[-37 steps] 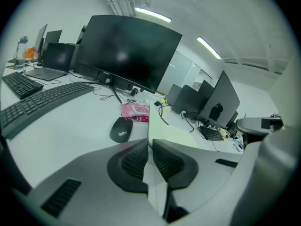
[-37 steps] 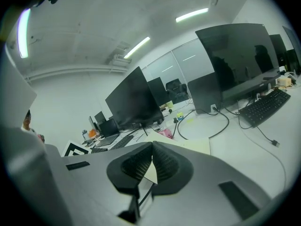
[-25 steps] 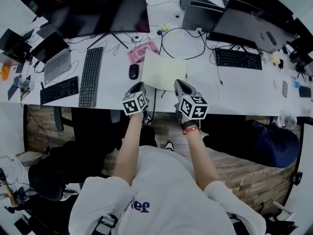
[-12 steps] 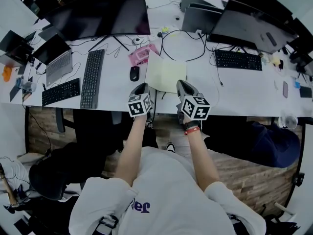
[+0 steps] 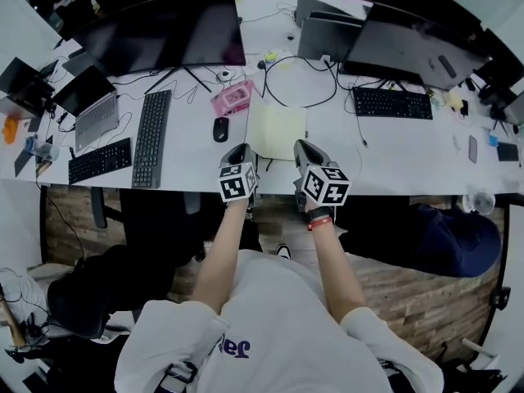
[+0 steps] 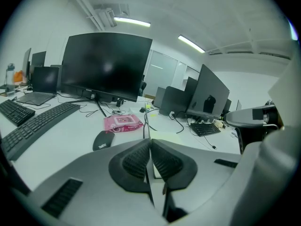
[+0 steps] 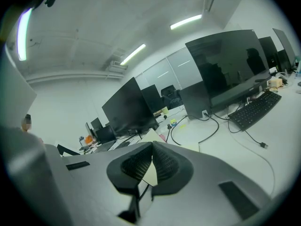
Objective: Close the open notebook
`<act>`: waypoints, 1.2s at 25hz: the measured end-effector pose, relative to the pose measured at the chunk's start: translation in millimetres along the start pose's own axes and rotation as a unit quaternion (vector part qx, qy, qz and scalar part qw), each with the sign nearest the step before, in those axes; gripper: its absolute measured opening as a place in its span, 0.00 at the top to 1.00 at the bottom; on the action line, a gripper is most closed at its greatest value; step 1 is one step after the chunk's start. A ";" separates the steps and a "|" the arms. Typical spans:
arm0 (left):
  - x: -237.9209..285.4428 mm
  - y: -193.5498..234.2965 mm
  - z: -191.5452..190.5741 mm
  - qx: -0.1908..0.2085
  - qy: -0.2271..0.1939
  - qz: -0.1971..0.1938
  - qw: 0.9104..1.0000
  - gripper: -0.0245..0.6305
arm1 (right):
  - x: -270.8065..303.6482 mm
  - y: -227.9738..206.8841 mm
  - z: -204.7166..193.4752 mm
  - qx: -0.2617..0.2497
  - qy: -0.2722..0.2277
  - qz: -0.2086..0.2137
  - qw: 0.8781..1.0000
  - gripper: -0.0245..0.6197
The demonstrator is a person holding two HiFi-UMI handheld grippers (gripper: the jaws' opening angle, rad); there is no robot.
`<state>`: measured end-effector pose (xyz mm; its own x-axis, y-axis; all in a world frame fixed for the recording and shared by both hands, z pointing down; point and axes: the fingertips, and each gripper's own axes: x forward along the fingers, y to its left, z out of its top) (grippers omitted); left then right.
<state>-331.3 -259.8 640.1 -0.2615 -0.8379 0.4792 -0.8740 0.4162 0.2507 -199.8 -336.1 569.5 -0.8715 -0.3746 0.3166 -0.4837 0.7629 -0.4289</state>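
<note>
Between closing left tool (image 6: 150, 147) jaws, pinched upright cover (image 6: 146, 126); held right tool (image 7: 151, 158) shut, empty; risked slip from shallow pinch.

In the head view, the near edge of the notebook (image 5: 280, 129) is hidden under the tips of the left gripper (image 5: 240, 148) and the right gripper (image 5: 301, 146). Its raised cover shows only edge-on, as a thin line. In the left gripper view the closing jaws cover most of the notebook, leaving 1 thin edge between them and a pale strip beyond. There the keyboard (image 6: 37, 124) runs out of the picture at the left, and print on the pink pack (image 6: 123, 122) is too small to read. In the right gripper view only pale slivers of page show around the jaws, whose tips stand together. Small things at the right end of the tabletop (image 5: 409, 150) are too small to tell.
</note>
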 end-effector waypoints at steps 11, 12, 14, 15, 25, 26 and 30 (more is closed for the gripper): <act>-1.2 -21.5 0.7 0.020 -0.006 -0.010 1.000 0.92 | -19.6 -8.3 1.7 0.002 -0.008 -0.013 1.000 0.94; -1.3 -23.2 0.8 0.023 -0.006 -0.011 1.000 0.92 | -21.7 -9.2 1.9 0.000 -0.008 -0.015 1.000 0.94; -0.9 -27.2 1.2 0.029 -0.005 -0.014 0.999 0.92 | -25.1 -10.7 3.5 -0.004 -0.007 -0.019 1.000 0.94; -0.7 -29.5 1.5 0.033 -0.005 -0.017 0.999 0.92 | -26.4 -11.0 4.9 -0.007 -0.008 -0.020 1.000 0.94; 0.6 -45.2 0.1 0.042 -0.004 -0.035 0.998 0.92 | -35.7 -11.6 4.6 -0.015 -0.009 -0.026 0.999 0.94; 1.2 -46.2 -0.3 0.043 -0.004 -0.036 0.998 0.92 | -36.2 -12.1 5.0 -0.016 -0.010 -0.027 0.999 0.94; 2.8 -53.1 -1.9 0.050 -0.002 -0.040 0.998 0.92 | -38.4 -14.5 4.4 -0.014 -0.011 -0.029 0.999 0.94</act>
<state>-284.8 -283.6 629.7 -0.1908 -0.8687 0.4571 -0.9289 0.3103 0.2020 -159.7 -335.0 559.8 -0.8434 -0.4299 0.3223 -0.5318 0.7532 -0.3870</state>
